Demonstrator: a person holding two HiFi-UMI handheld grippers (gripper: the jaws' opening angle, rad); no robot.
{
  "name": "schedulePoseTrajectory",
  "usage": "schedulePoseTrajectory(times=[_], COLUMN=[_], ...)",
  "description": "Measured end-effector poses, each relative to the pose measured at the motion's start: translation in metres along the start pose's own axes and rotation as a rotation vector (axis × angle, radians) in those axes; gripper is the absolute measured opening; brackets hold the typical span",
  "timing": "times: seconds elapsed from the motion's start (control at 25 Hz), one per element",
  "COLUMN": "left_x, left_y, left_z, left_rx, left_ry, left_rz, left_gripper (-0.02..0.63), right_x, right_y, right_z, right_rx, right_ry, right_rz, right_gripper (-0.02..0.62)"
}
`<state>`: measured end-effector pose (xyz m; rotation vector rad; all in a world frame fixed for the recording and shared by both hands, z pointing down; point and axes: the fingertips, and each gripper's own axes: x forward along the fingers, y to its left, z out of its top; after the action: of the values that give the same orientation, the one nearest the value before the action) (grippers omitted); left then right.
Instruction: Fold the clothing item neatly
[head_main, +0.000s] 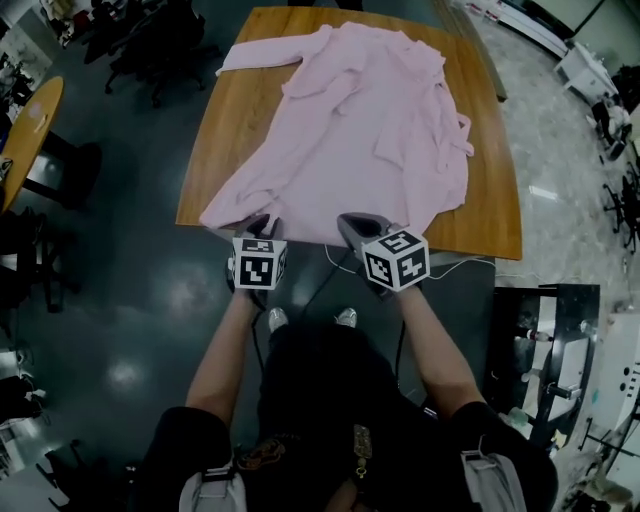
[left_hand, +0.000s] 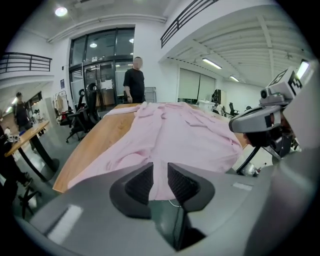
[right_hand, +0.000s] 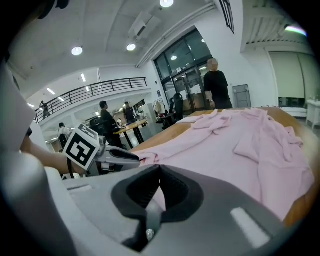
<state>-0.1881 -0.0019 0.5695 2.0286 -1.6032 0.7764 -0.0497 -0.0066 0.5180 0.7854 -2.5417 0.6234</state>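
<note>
A pink long-sleeved shirt (head_main: 370, 130) lies spread on the wooden table (head_main: 225, 130), collar at the far end and hem hanging at the near edge. My left gripper (head_main: 258, 222) is at the hem's left corner; in the left gripper view (left_hand: 160, 167) its jaws stand slightly apart, with the shirt (left_hand: 175, 130) showing through the gap and no pad pressing on it. My right gripper (head_main: 352, 222) is at the hem near the middle. In the right gripper view (right_hand: 159, 167) its pads meet, and I see no cloth pinched between them. The shirt (right_hand: 240, 145) fills the table beyond.
A person in black (left_hand: 134, 80) stands past the far end of the table. Office chairs (head_main: 150, 50) and a round wooden table (head_main: 30, 130) are to the left. A white cable (head_main: 450, 265) hangs at the near right edge, above a black cart (head_main: 540, 340).
</note>
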Motion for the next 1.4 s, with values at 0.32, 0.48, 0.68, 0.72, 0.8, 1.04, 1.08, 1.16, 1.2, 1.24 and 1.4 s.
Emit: schedulePoseTrajectory(times=[0.32, 0.48, 0.68, 0.72, 0.8, 1.04, 1.08, 1.16, 1.2, 1.24, 1.4], left_x=[0.045, 0.035, 0.009, 0.006, 0.0, -0.012, -0.014, -0.018, -0.02, -0.022, -0.031], left_y=[0.012, 0.004, -0.005, -0.006, -0.009, -0.005, -0.003, 0.001, 0.003, 0.006, 0.027], left_z=[-0.019, -0.018, -0.027, -0.032, -0.046, -0.084, -0.09, -0.101, -0.107, -0.11, -0.112], left_rx=[0.033, 0.05, 0.13, 0.142, 0.158, 0.139, 0.131, 0.112, 0.102, 0.093, 0.051], left_ry=[0.092, 0.051, -0.005, -0.003, 0.016, 0.085, 0.097, 0.12, 0.128, 0.133, 0.115], left_rz=[0.006, -0.016, -0.041, -0.045, -0.052, -0.056, -0.055, -0.049, -0.047, -0.044, -0.013], left_gripper=[0.157, 0.043, 0.043, 0.043, 0.043, 0.043, 0.042, 0.021, 0.021, 0.021, 0.021], right_x=[0.01, 0.01, 0.022, 0.026, 0.034, 0.059, 0.062, 0.067, 0.068, 0.069, 0.067], right_y=[-0.006, -0.011, -0.017, -0.019, -0.024, -0.028, -0.028, -0.025, -0.024, -0.022, -0.017], right_z=[-0.013, -0.025, -0.043, -0.046, -0.053, -0.073, -0.076, -0.083, -0.087, -0.09, -0.095], right_rx=[0.014, 0.034, 0.0, -0.002, -0.003, -0.022, -0.024, -0.024, -0.024, -0.023, -0.012], right_ry=[0.055, 0.074, 0.138, 0.151, 0.175, 0.25, 0.261, 0.283, 0.293, 0.299, 0.309], right_rz=[-0.057, -0.074, -0.071, -0.073, -0.08, -0.09, -0.089, -0.085, -0.083, -0.083, -0.082], right_gripper=[0.003, 0.003, 0.003, 0.003, 0.003, 0.003, 0.003, 0.003, 0.003, 0.003, 0.003])
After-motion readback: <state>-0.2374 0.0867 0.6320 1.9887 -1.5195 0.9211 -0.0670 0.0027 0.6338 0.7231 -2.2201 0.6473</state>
